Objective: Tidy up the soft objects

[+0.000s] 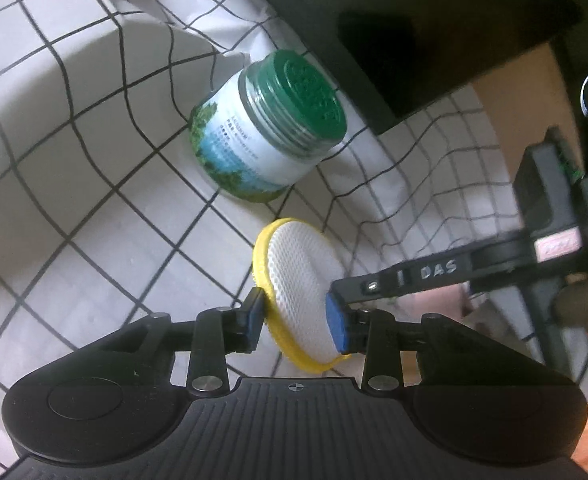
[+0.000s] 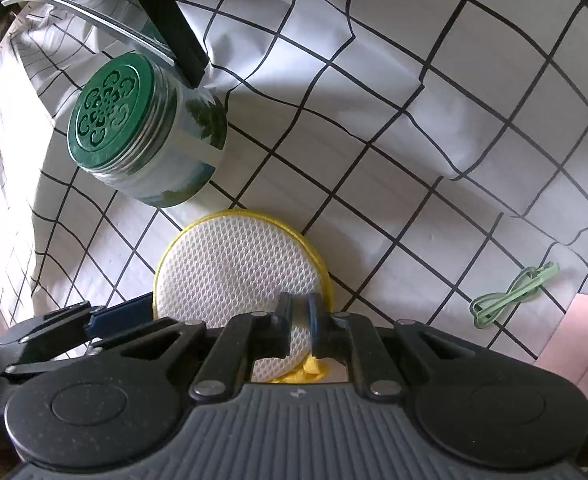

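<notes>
Round pad (image 2: 240,276) is clamped at its near rim by R gripper (image 2: 299,326), pointing steeply down; L gripper (image 1: 296,318) straddles it, jaws apart, pads not pressing.

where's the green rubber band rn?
Right wrist view only: the green rubber band lies low right on the white grid tablecloth, beside a pink paper sheet.

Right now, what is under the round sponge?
Around the sponge only checked cloth shows. Whatever lies directly beneath is covered by the sponge. The right gripper pinches its edge.
</notes>
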A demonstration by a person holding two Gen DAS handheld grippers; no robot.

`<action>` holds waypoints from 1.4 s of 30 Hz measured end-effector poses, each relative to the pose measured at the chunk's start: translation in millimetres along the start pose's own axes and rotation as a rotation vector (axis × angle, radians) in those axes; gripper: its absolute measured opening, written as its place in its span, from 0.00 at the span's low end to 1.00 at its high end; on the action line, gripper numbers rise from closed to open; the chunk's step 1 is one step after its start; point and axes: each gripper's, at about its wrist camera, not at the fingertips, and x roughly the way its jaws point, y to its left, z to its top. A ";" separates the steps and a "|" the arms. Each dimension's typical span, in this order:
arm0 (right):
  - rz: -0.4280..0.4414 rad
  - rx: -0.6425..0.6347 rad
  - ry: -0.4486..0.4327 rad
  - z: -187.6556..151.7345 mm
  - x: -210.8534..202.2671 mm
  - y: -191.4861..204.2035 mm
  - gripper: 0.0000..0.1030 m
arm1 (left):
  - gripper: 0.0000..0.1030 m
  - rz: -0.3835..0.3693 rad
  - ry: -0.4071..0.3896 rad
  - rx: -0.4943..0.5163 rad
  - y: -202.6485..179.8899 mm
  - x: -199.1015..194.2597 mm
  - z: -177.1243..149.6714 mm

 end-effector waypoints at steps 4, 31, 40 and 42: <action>-0.003 -0.006 0.002 -0.5 -0.1 -0.3 0.09 | 0.29 0.066 0.032 -0.011 1.0 10.6 0.4; -0.153 0.026 0.009 4.9 2.6 -2.1 0.06 | 0.22 -0.098 0.025 0.004 -3.1 0.1 -0.7; -0.055 -0.046 -0.002 -1.6 -10.1 21.6 0.06 | 0.18 -0.029 0.049 0.046 -8.8 6.6 -10.2; -0.059 -0.030 -0.032 0.9 -20.8 13.9 0.08 | 0.18 -0.012 0.025 0.062 -8.5 0.6 -11.1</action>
